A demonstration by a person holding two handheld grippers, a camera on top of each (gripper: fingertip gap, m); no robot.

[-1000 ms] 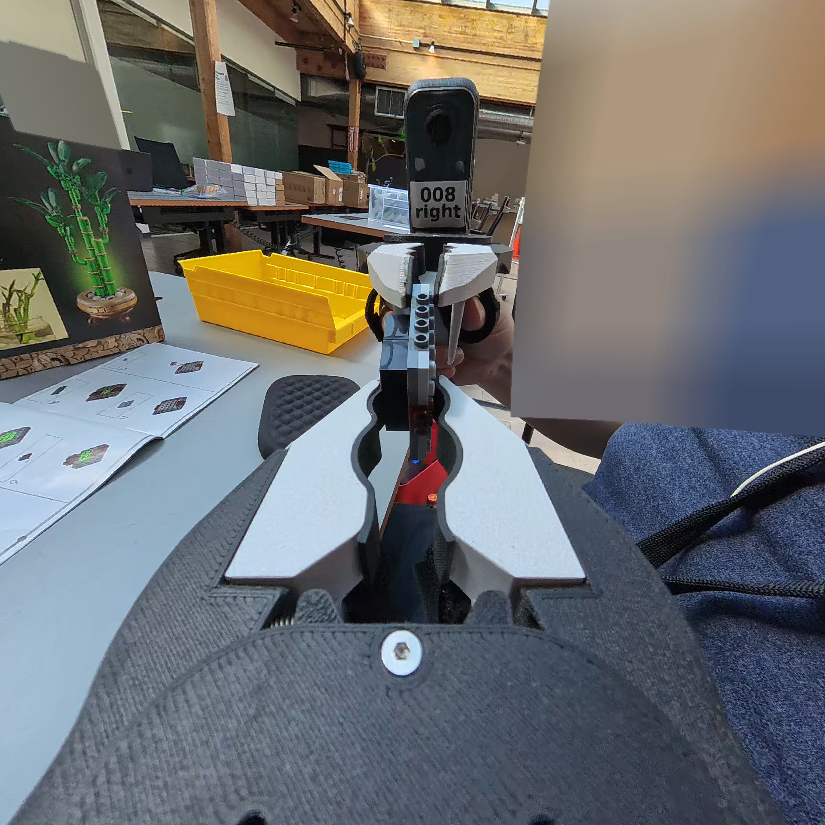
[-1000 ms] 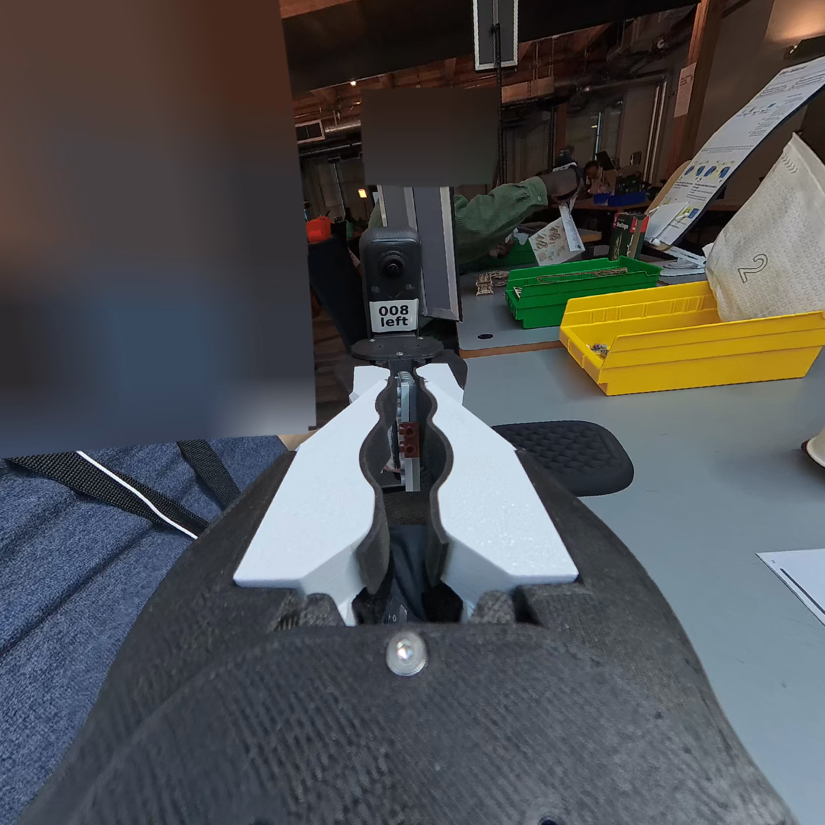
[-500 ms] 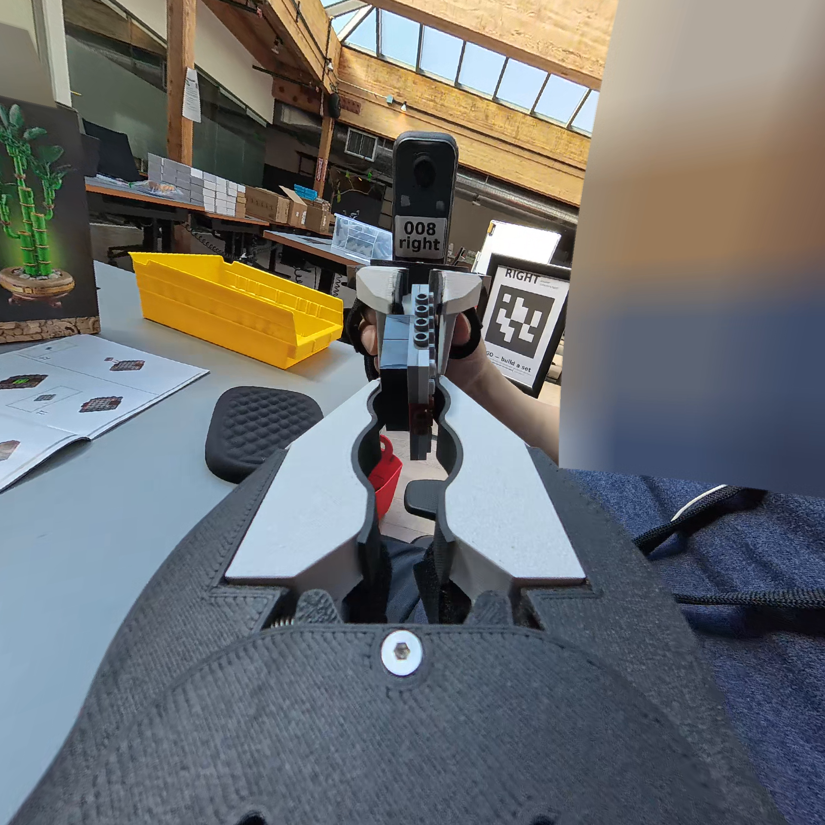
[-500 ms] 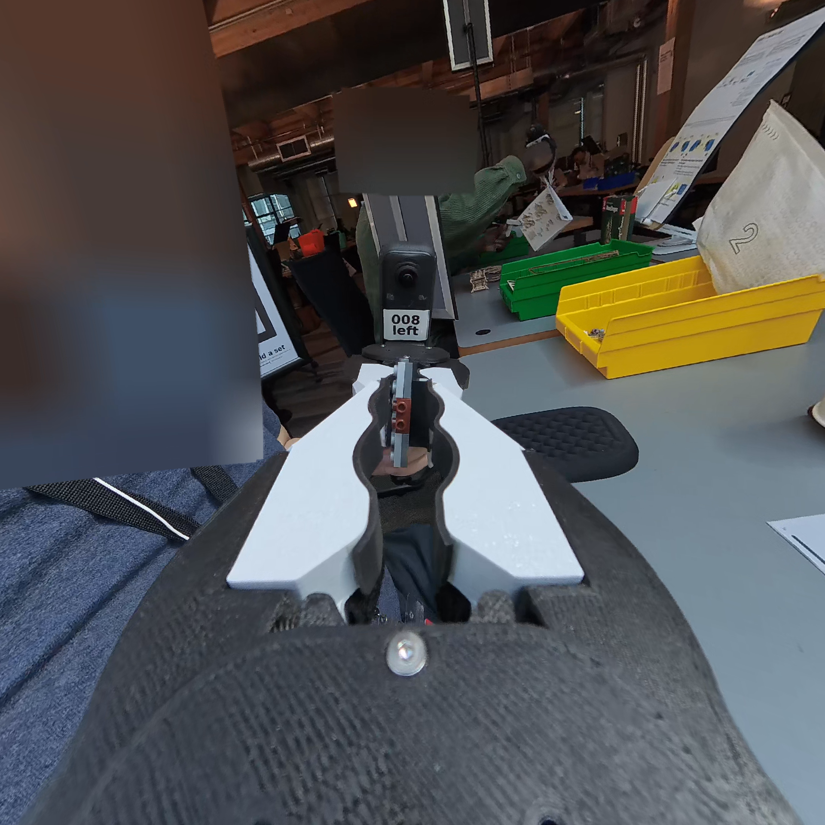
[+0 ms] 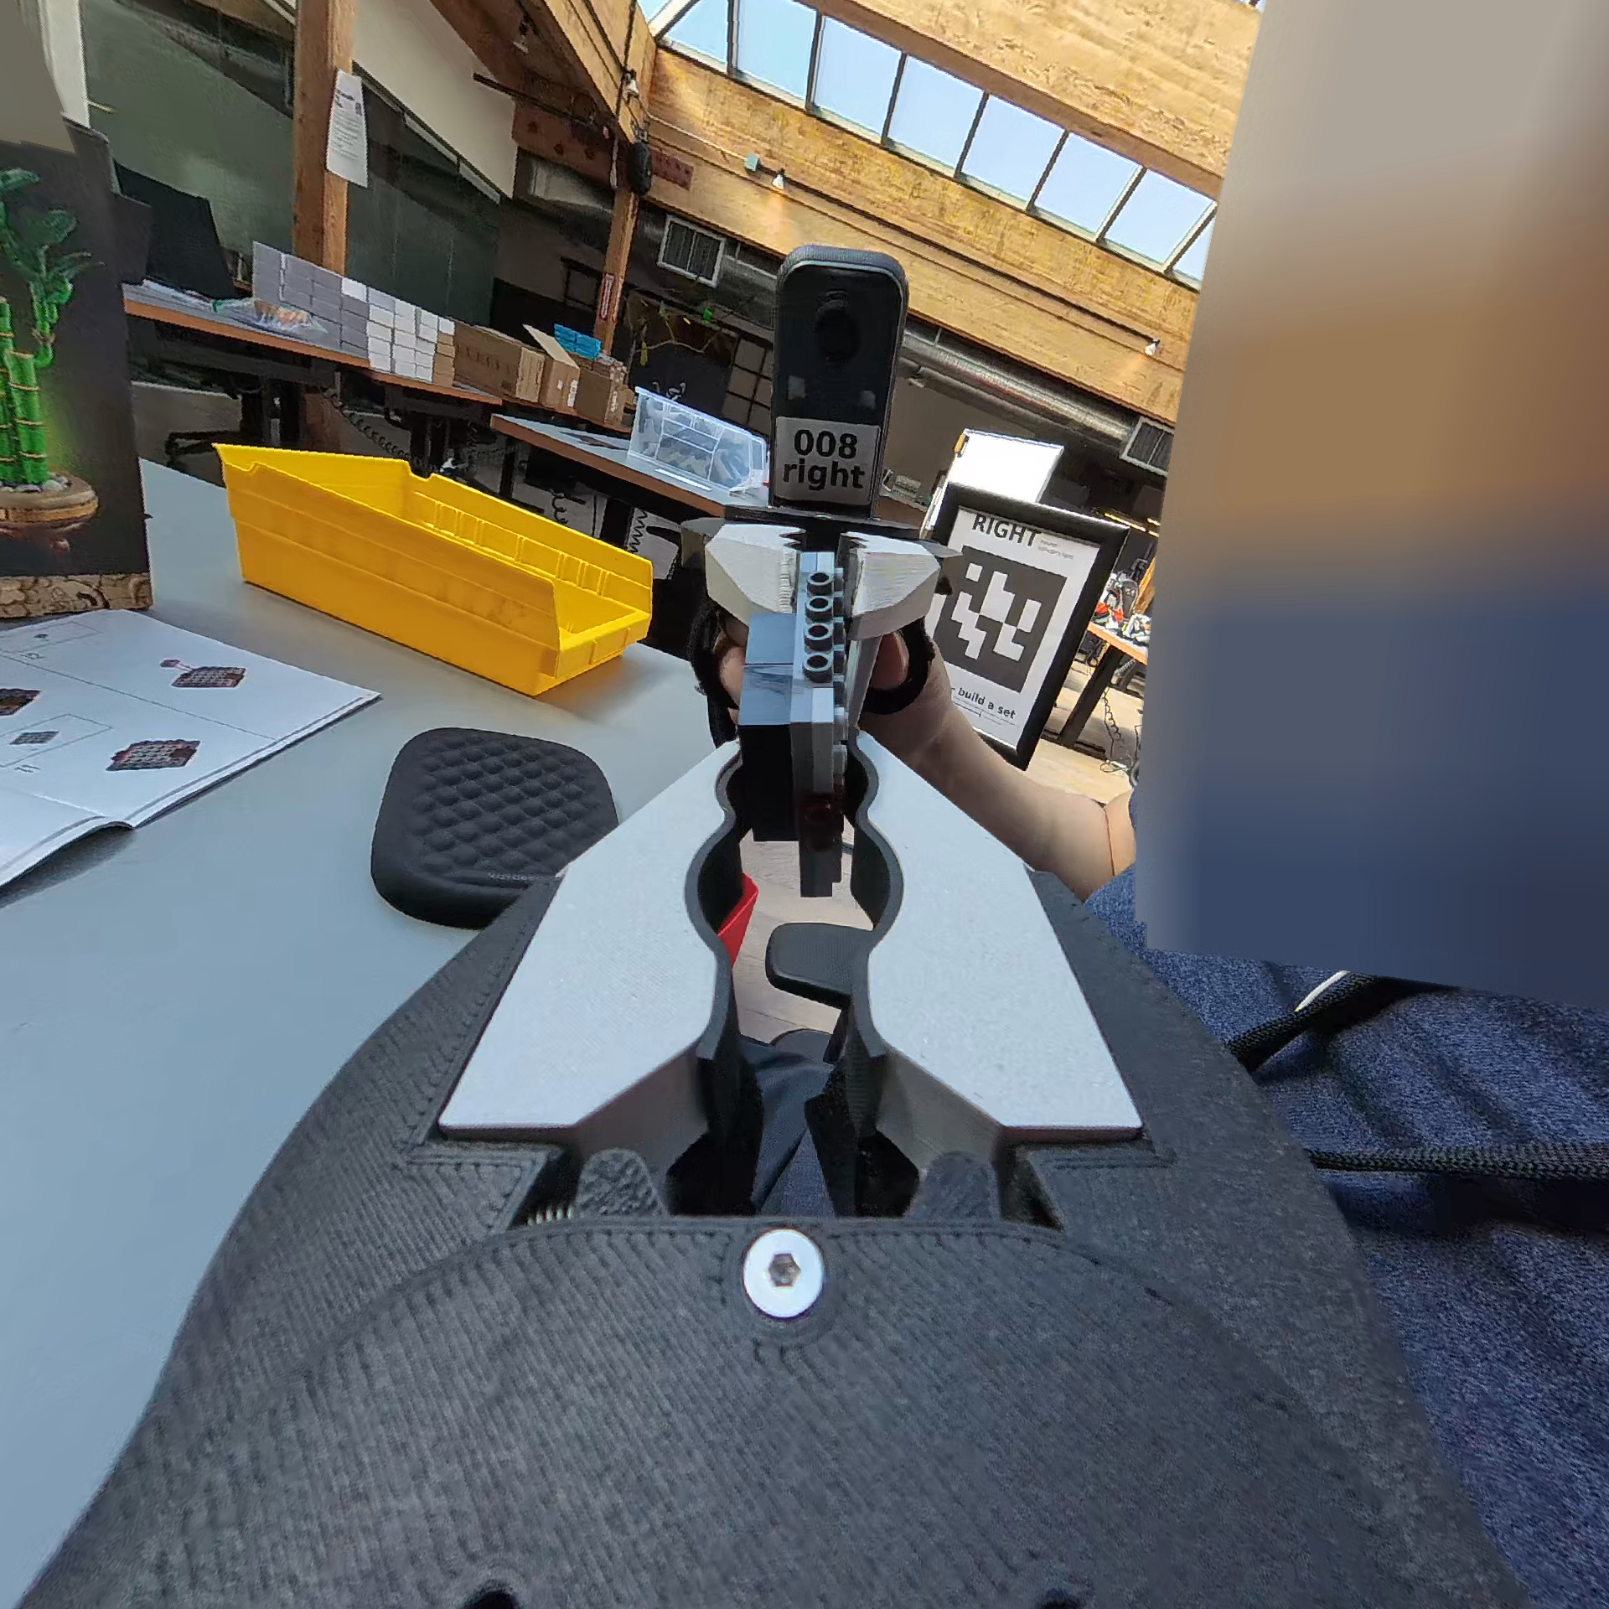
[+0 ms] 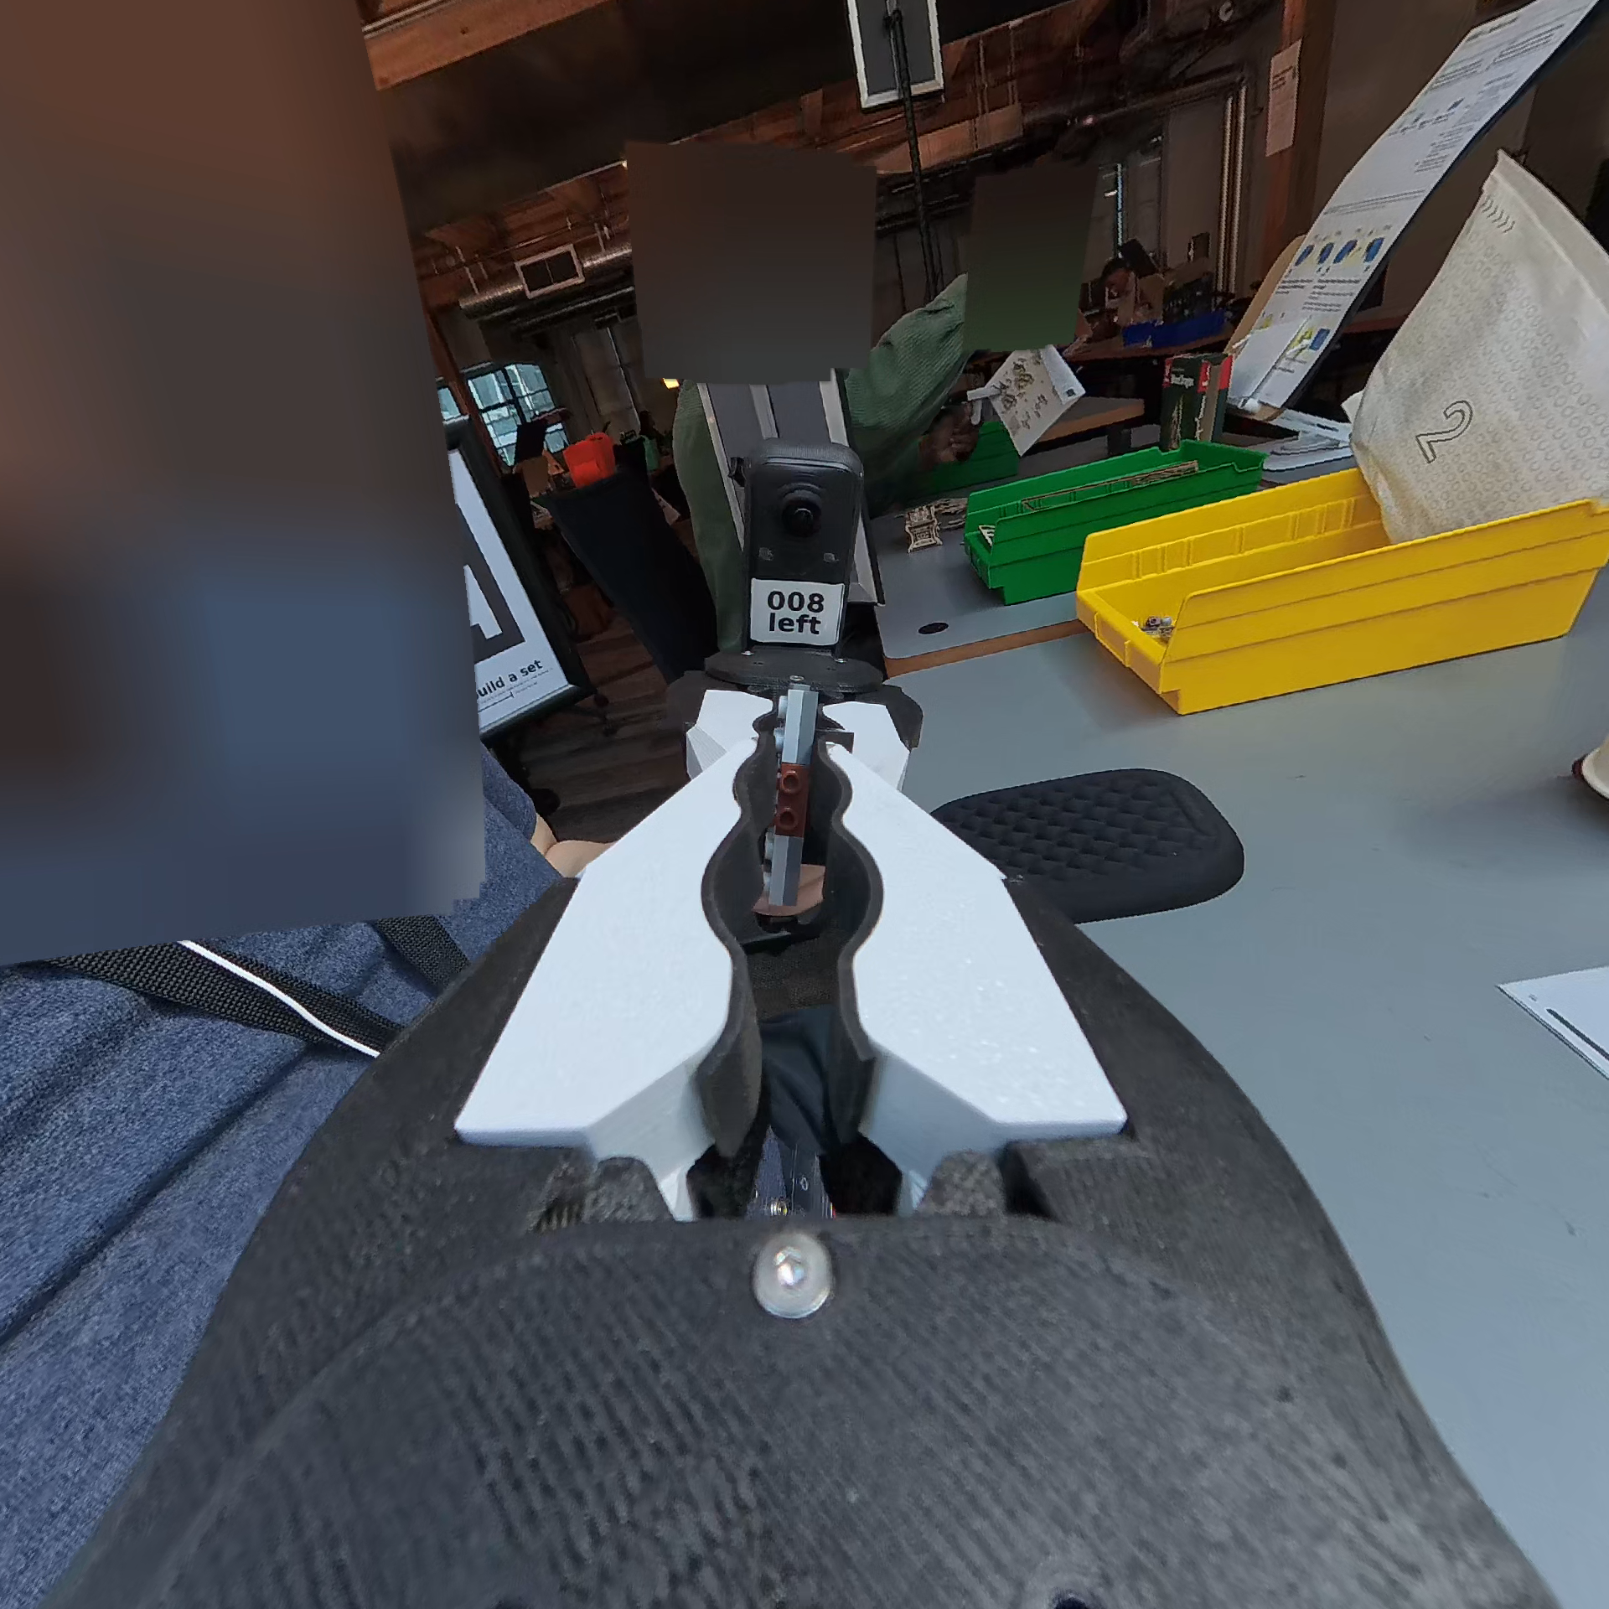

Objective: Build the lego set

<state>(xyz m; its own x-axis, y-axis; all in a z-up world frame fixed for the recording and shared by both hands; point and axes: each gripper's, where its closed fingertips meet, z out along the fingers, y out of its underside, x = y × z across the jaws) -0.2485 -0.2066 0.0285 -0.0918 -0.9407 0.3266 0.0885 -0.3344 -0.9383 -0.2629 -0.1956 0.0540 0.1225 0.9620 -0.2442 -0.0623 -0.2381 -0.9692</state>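
Note:
A small lego assembly (image 5: 814, 696) of a grey studded plate, a black brick and a red-brown piece is held in the air between my two grippers, which face each other. My left gripper (image 5: 797, 770) is shut on its near end. My right gripper (image 5: 823, 579) is shut on its far, studded end. In the right wrist view, the right gripper (image 6: 794, 766) closes on the assembly (image 6: 791, 801), seen edge-on with the red-brown piece facing me. The left gripper (image 6: 797, 714) shows just behind it. The assembly hangs beside the table edge, over a person's lap.
The grey table (image 5: 218, 958) holds a yellow bin (image 5: 418, 566), an open instruction booklet (image 5: 131, 705), a black pad (image 5: 488, 818) and the set's box (image 5: 52, 392). The right wrist view shows another yellow bin (image 6: 1349, 601), a green bin (image 6: 1106, 514) and a paper bag (image 6: 1497, 374). My two grippers' fingertips are within a few centimetres of each other.
Both grippers have tilted upward and swung together with the assembly still held between them. A framed sign has come into the left wrist view. Neither grip has changed.

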